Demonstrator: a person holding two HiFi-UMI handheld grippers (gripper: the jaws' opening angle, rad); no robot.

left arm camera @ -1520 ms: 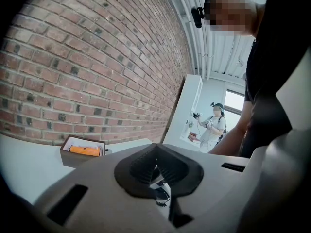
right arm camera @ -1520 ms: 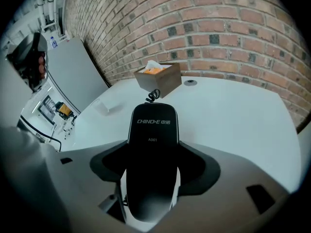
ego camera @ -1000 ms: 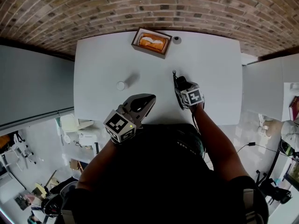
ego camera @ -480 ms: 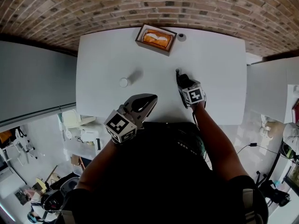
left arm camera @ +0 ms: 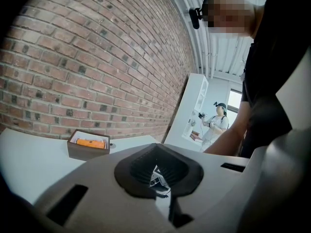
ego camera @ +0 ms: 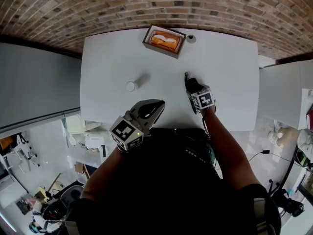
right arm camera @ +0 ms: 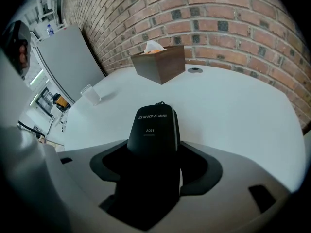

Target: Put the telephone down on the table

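A black telephone handset [right arm camera: 154,130] with white print on its end sticks out from between the jaws of my right gripper [right arm camera: 155,152], which is shut on it. In the head view the telephone [ego camera: 190,83] and right gripper [ego camera: 192,89] are over the white table [ego camera: 225,67], right of centre near the front edge. I cannot tell whether the handset touches the tabletop. My left gripper [ego camera: 155,105] hangs at the table's front edge, left of the right one. Its jaws [left arm camera: 158,171] are closed together with nothing between them.
A brown tissue box [ego camera: 164,40] with an orange top stands at the table's far edge, with a small round disc [ego camera: 191,38] beside it. A small white cup [ego camera: 129,86] stands left of the middle. A brick wall rises behind the table. Another person stands far off.
The head camera has shifted slightly. Both grippers keep their places over the table, and the right one still holds the telephone.
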